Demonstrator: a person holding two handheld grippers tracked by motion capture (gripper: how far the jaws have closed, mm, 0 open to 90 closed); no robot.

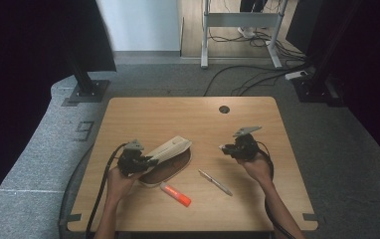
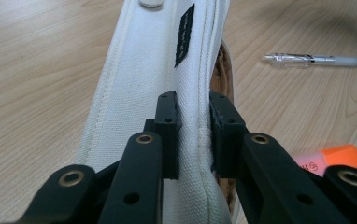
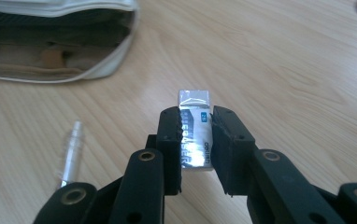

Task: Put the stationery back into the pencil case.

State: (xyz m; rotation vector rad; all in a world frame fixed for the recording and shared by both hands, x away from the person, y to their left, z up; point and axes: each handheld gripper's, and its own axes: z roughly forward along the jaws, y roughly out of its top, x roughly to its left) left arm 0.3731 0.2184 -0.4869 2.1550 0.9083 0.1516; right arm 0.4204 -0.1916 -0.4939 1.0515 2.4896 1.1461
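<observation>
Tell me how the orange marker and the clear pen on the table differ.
The orange marker is short, thick and opaque bright orange; the clear pen is long, thin and see-through with a whitish end. The marker lies just in front of the open pencil case; the pen lies farther to the right, apart from it. Both lie flat on the wooden table, untouched by either tongs.

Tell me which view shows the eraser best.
The right gripper view: the eraser sits close up, clamped in the right tool, its printed sleeve showing. In the high view it is a pale speck at that tool's tip.
</observation>
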